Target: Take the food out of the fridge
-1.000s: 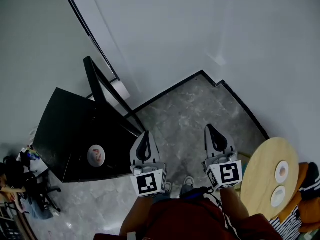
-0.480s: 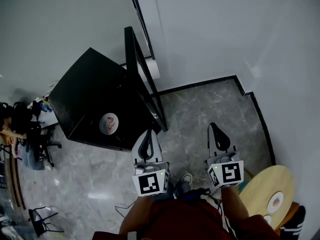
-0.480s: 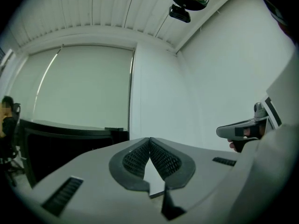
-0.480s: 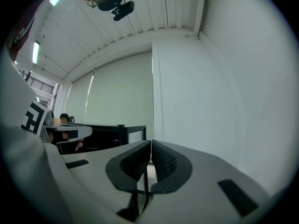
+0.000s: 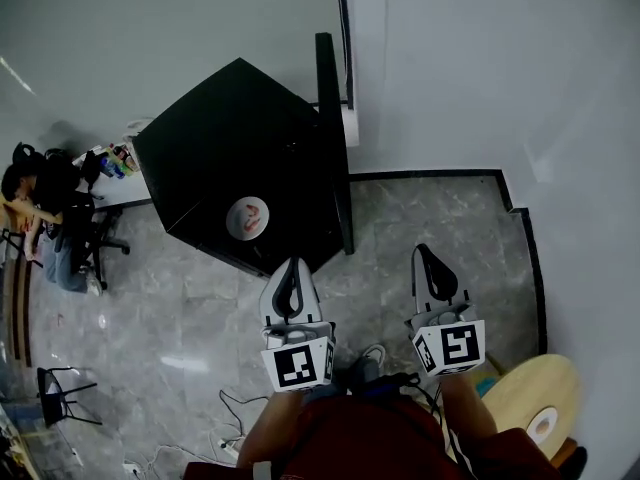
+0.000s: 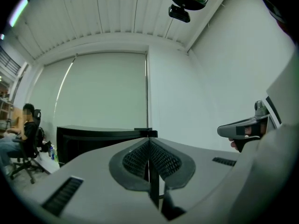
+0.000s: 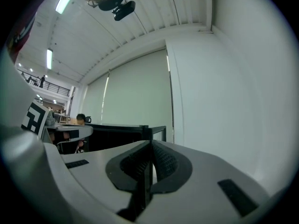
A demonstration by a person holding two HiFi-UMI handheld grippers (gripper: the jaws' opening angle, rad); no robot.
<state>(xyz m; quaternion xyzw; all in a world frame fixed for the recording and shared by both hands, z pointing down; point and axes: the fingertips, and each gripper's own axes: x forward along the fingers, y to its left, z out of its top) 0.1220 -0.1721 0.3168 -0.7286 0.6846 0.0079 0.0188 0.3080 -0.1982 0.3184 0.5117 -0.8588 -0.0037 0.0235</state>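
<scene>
At floor level beside a white wall, facing a black fridge (image 5: 225, 143).
Holds left tool (image 5: 291, 273) and right tool (image 5: 427, 266) level and side by side, each closed on nothing, jaws pressed together. Faces the fridge near the left tool's tip, with a round white disc (image 5: 247, 216) on its top and its contents hidden.

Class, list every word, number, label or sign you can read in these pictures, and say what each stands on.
No text is readable.
Round label on the black fridge: red mark, too blurred to read.
Left cube, right cube: square patterns, no letters.
</scene>
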